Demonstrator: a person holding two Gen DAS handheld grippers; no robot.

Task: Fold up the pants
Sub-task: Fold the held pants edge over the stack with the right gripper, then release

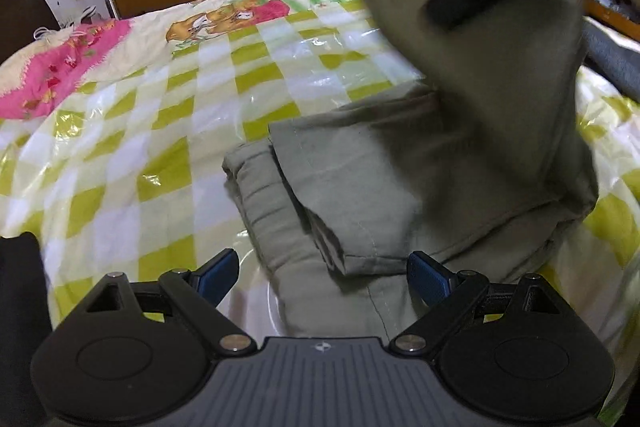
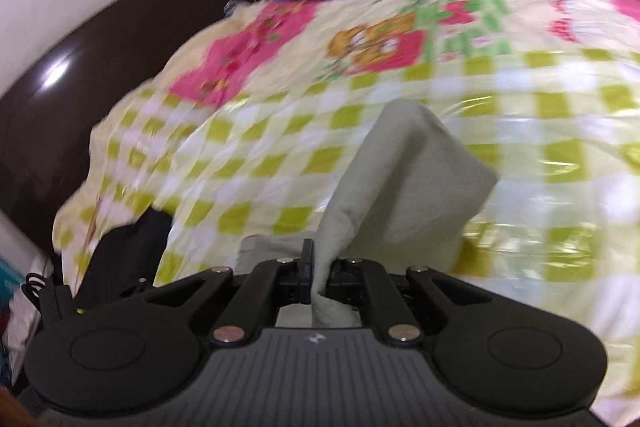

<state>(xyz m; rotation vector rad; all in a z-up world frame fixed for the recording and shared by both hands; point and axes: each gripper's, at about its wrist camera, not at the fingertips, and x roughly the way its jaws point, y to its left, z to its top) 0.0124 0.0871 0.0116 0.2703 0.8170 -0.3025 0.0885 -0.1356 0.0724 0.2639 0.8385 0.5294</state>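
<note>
1. The pants (image 1: 380, 187), olive green, lie partly folded on the bed (image 1: 160, 131), which has a green checked cover
2. The right tool (image 2: 318, 273) has its jaws clamped on an edge of the pants, and that part hangs lifted above the bed
3. The left tool (image 1: 322, 277) is wide open just over the near end of the pants, gripping nothing

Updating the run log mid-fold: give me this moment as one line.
task: fold pants | right gripper: shut on pants, end lifted off bed | left gripper: open, empty, over folded part | fold: unfinished
</note>
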